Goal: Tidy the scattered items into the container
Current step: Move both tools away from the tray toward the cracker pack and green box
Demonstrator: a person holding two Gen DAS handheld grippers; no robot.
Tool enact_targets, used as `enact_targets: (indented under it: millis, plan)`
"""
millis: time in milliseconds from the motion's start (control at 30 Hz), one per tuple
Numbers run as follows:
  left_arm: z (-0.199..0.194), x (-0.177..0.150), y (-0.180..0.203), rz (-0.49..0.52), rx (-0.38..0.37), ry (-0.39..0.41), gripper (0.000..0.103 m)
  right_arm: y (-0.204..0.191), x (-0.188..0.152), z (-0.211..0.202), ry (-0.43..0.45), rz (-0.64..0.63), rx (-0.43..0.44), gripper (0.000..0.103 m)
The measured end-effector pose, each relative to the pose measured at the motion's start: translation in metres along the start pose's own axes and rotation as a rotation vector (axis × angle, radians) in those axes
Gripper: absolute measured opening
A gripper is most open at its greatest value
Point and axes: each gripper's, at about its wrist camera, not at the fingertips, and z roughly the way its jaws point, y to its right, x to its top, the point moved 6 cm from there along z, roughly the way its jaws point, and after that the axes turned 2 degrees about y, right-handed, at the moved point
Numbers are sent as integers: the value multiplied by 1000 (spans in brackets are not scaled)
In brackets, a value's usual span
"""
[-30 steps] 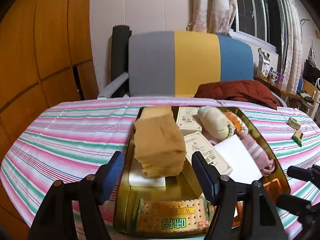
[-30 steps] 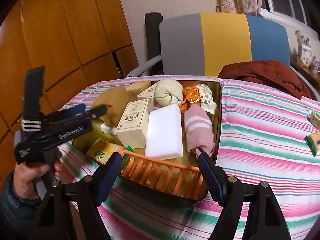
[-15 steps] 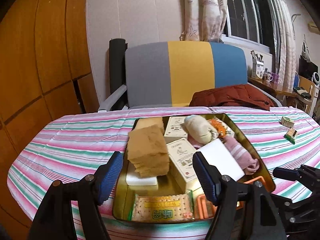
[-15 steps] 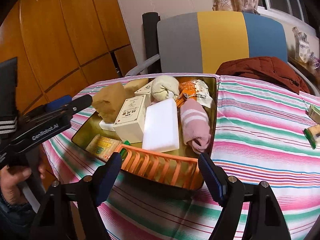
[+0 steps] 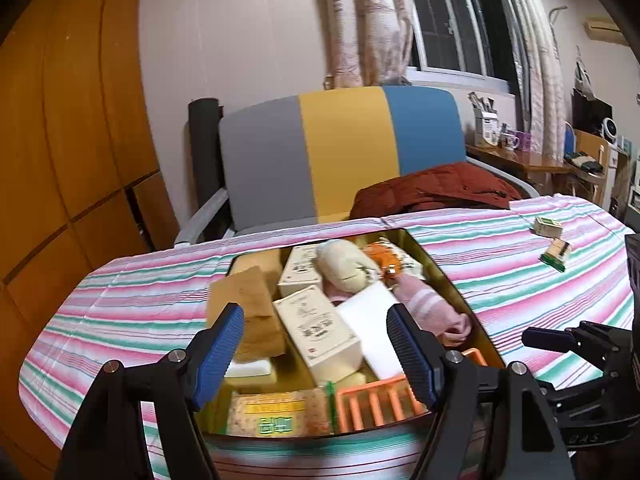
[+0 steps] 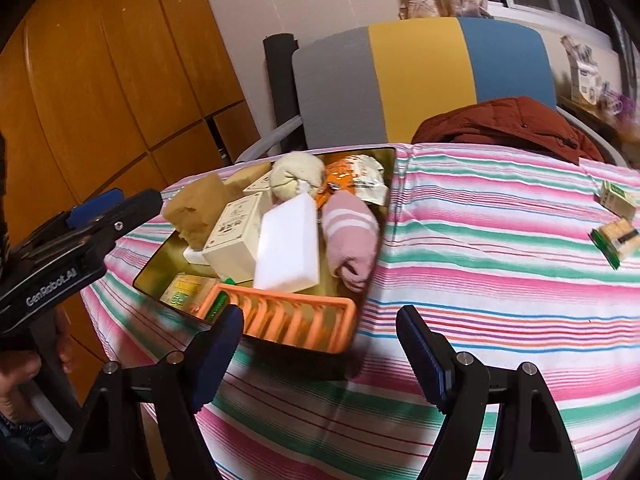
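**Two small boxes left to gather on the striped cloth**

Striped pink, green and white cloth (image 6: 500, 240) covers the table, with a grey, yellow and blue chair (image 5: 340, 152) behind it and a rust-red jacket (image 6: 516, 124) heaped on the seat. At the left of the table sits the gold tin tray (image 6: 386, 184), already crowded: a tan sponge (image 5: 252, 304), cream cartons (image 5: 316, 328), a white foam block (image 6: 288, 240), a rolled pink sock (image 6: 352, 236), a cream cloth ball (image 6: 296, 172), an orange snack packet (image 6: 352, 176), a cracker pack (image 5: 276, 416) and an orange slotted rack (image 6: 288, 320) at the near edge

Well apart from the tray, on the far right of the cloth, lie two small items: a green-and-white box (image 6: 618, 198) and, just nearer, a tan pack with green edging (image 6: 616, 240). These look like the pieces remaining outside the container

Both are probably light, stiff cardboard, easy to crush if squeezed hard and prone to skating on the cloth. A hold across the short sides, pads flat on opposite faces, looks safest

Left gripper (image 5: 316, 344) hovers over the tray's near end, jaws parted about halfway and empty. Right gripper (image 6: 320, 356) hangs over the cloth at the tray's near right corner, jaws wide and holding nothing; it is the closer one to the two boxes
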Motion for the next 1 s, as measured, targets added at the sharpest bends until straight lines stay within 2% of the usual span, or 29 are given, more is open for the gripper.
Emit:
enact_targets:
  millis: [567, 700, 767, 1000]
  plan:
    - [8, 4, 82, 130, -108, -27, 75, 76, -9, -27, 53, 130, -73, 79]
    - [10, 4, 104, 157, -142, -32, 75, 97, -13, -35, 58, 152, -104, 80]
    - [11, 4, 117, 173, -163, -36, 75, 110, -15, -41, 63, 169, -120, 84]
    - [16, 3, 158, 226, -229, -49, 75, 154, -25, -64, 81, 219, -192, 84]
